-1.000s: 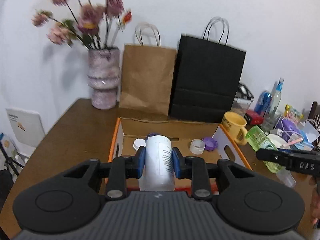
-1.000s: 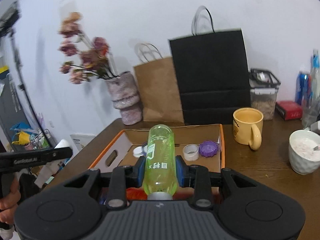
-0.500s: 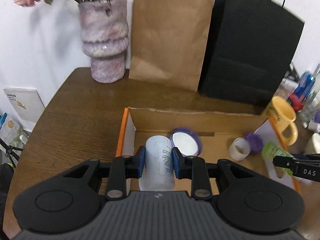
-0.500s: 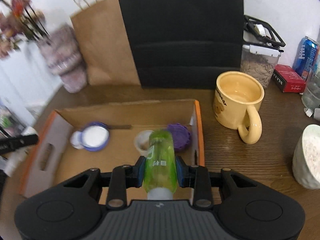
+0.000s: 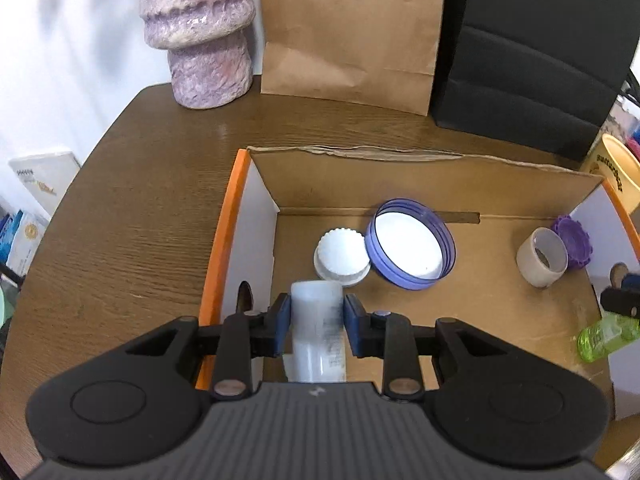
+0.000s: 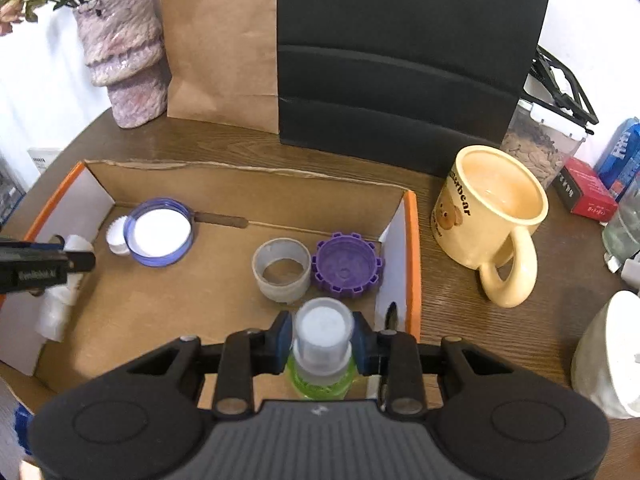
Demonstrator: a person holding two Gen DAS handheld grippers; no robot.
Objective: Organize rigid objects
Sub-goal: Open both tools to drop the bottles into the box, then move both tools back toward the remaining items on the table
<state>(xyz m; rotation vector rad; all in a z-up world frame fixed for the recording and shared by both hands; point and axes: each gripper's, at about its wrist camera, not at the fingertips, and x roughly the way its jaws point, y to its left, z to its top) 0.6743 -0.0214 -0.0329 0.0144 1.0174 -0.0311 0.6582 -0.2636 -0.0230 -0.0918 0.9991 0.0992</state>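
Note:
My left gripper point(image 5: 316, 316) hangs low inside the cardboard box point(image 5: 224, 240), near its left wall. Its jaws are just opening, and the pads still touch the sides of a white bottle point(image 5: 318, 332), which looks blurred. My right gripper point(image 6: 322, 336) is shut on a green bottle point(image 6: 320, 384) by the box's right wall point(image 6: 412, 260), with the clear cap point(image 6: 322, 326) facing the camera. On the box floor lie a blue-rimmed lid point(image 5: 412, 244), a white ribbed cap point(image 5: 340, 254), a grey ring point(image 6: 282, 270) and a purple toothed cap point(image 6: 346, 264).
A yellow mug point(image 6: 492, 216) stands just right of the box, with a white cup point(image 6: 608, 356) nearer the front. Behind the box are a pink vase point(image 5: 200, 32), a brown paper bag point(image 5: 348, 28) and a black bag point(image 6: 400, 60). Bare wooden table point(image 5: 140, 220) lies to the left.
Both grippers came forward, tipped downward and sank into the box. The green bottle swung in the right jaws, so its cap now faces the camera. The white bottle sits slightly lower between the left pads.

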